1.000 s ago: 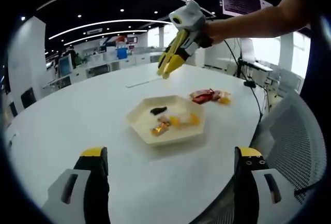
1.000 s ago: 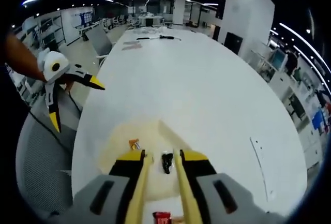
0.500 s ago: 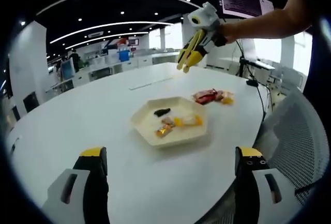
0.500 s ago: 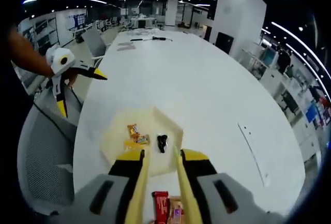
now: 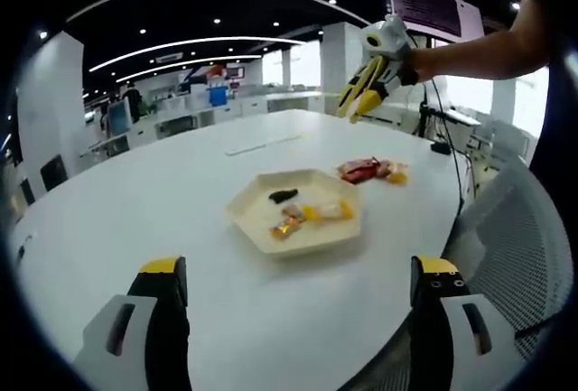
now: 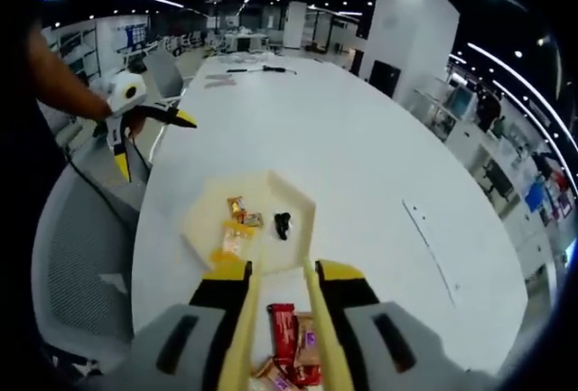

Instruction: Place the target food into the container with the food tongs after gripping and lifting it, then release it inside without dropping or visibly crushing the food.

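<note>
We see the snack packets [image 6: 291, 355] lying loose on the white table [image 6: 361, 156], low in the right gripper view between and just beyond that gripper's jaws; in the left gripper view they sit right of centre [image 5: 368, 170], just beyond the tray. The hexagonal cream tray [image 5: 248, 219] holds several small wrapped pieces and one dark item [image 5: 282, 196], mid-frame in both views. The right gripper [image 6: 278, 272] hangs above the packets with its jaws narrowly parted — nothing between them; in the left gripper view it is at upper right [image 5: 359, 105], off the table. The left gripper [image 5: 298, 274] has its jaws wide apart and empty. A grey mesh chair [image 6: 72, 256] stands at the table's edge.
</note>
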